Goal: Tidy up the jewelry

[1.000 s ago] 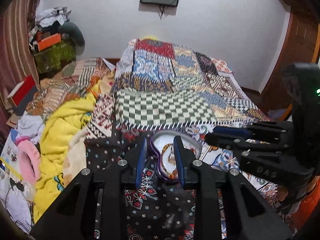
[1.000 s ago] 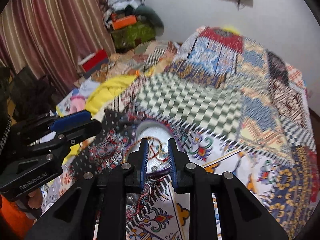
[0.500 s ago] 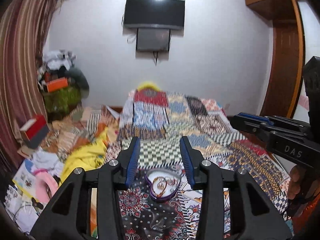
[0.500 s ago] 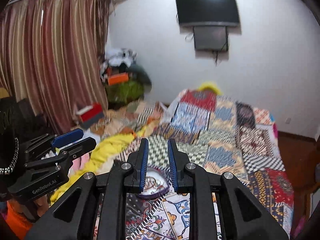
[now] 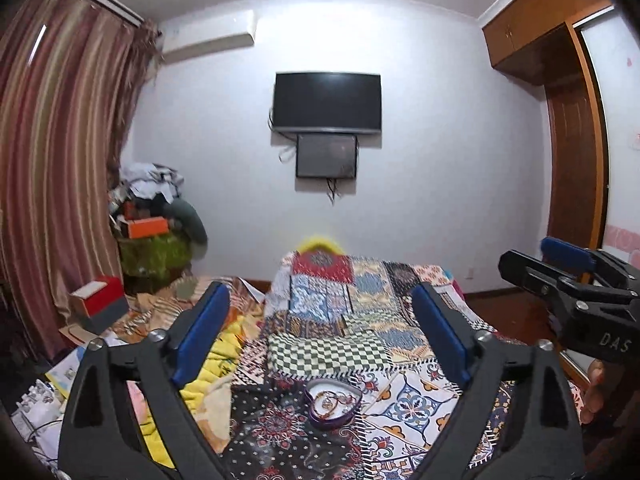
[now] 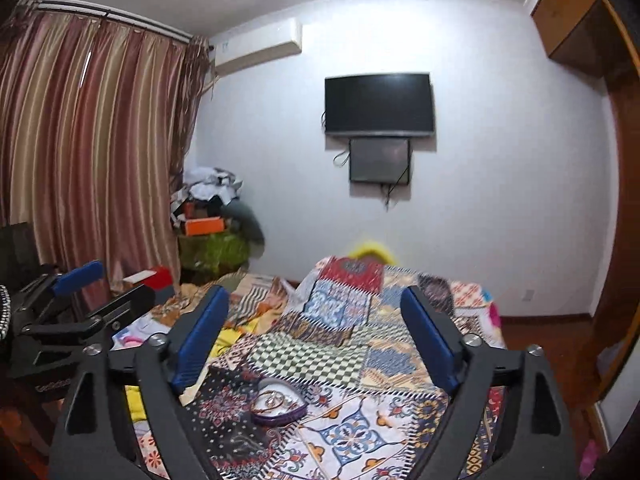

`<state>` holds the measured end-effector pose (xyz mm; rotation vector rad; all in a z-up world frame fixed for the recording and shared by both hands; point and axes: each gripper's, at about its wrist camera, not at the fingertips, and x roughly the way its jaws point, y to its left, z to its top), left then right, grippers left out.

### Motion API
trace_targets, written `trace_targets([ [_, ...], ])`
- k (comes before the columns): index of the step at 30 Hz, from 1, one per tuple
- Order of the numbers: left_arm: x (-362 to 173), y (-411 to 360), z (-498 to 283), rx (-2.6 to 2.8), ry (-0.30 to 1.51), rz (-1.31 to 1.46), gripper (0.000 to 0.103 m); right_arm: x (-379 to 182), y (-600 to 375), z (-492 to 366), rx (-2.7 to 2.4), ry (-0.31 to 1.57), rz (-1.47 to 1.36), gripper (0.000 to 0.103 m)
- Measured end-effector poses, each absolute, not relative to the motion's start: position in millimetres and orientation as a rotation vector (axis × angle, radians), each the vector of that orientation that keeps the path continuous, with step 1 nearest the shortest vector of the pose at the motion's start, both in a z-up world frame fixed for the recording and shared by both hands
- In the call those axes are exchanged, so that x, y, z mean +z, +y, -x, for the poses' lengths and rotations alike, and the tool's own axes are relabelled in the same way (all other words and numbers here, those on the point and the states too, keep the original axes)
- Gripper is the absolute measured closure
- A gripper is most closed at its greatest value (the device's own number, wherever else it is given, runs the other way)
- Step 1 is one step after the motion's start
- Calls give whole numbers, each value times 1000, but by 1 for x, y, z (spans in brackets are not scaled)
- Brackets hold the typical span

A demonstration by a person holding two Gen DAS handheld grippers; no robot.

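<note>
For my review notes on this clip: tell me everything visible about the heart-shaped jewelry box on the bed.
The heart-shaped jewelry box is a small, shallow, open container with a purple rim and a pale lining, no lid in view. Inside lie gold-coloured pieces, seemingly thin chains or rings with a small pendant; details are too small to tell. It sits flat on the patterned bedspread, where a dark floral cloth meets a lighter tile print. Nothing else touches it; both hand-held grippers are open and raised clear of it.
</note>
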<state>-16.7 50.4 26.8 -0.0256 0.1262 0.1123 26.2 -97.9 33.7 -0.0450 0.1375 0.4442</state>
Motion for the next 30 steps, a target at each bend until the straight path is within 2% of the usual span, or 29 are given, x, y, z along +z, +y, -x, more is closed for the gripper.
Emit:
trace_targets([
  [2,28,48,24,124,112,15,3,35,-97,-23,435,126,48,13],
  [4,29,46,31,133,99,5,2,36,-97,-22,431,122,45,5],
  [6,30,45,34,135,92,1,1,36,-98,-20,420,110,39,2],
  [30,29,42,38,130,107,22,1,30,-105,-6,412,110,50,1],
])
